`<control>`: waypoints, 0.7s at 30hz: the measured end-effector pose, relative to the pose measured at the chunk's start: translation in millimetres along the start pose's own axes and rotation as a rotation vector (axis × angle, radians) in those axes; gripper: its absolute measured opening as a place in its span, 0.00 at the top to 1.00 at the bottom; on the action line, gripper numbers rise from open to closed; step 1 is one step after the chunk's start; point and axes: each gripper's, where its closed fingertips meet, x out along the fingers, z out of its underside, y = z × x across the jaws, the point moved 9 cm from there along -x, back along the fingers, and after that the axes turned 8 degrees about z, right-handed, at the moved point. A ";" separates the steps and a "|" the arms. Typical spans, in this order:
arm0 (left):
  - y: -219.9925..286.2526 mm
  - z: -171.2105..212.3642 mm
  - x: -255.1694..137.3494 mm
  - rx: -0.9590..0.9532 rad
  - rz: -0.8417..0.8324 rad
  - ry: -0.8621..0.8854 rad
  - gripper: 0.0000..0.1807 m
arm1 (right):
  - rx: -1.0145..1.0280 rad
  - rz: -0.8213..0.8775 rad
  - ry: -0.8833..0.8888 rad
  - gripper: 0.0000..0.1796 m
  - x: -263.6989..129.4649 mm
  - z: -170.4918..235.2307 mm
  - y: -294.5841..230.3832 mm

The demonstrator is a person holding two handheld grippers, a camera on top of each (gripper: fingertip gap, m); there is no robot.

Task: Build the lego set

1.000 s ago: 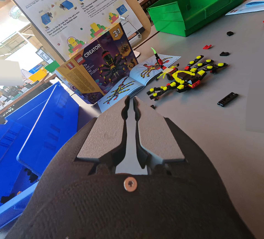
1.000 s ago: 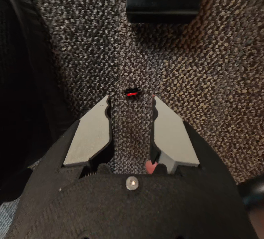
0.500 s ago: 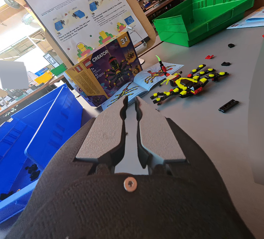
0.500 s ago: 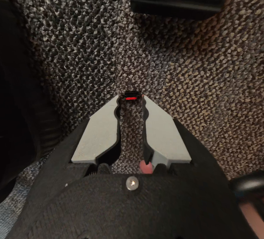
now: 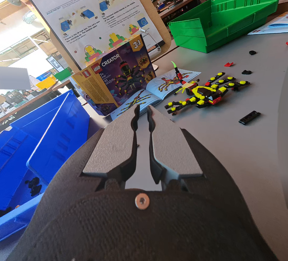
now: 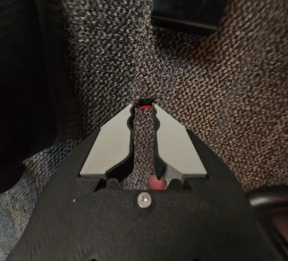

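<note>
On the table, left wrist view: the left gripper [image 5: 142, 110] hovers over the grey table [image 5: 218, 152], fingers nearly together with a narrow gap, holding nothing.
Model: the black-and-yellow lego scorpion [image 5: 202, 92] lies far right of the fingertips, just beside the open booklet [image 5: 155, 91] and near the set box [image 5: 118, 74].
Loose parts: a black plate [image 5: 249, 117] right of the gripper; small bits farther off; blue bin [image 5: 46, 136] left, green bin [image 5: 226, 15] far right.
On the floor, right wrist view: the right gripper [image 6: 144, 107] is over the carpet [image 6: 202, 89], tips clamped on a small black-and-red piece [image 6: 145, 103].
Handling (judgement): light, rigid, smooth; grip is at the very tips, so it may pop out; squeeze the flat sides. The model's thin legs look fragile.
</note>
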 end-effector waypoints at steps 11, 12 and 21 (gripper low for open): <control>-13.2 -0.4 -7.4 -0.208 0.093 0.101 0.97 | -0.148 -0.148 0.203 0.90 -232.9 -0.6 44.9; -14.1 -0.2 -7.9 -0.221 0.108 0.107 0.97 | -0.155 -0.150 0.196 0.90 -255.2 2.4 50.5; -12.3 -1.3 -9.7 -0.216 0.138 0.129 0.97 | -0.185 -0.084 0.295 0.90 -438.5 34.2 93.4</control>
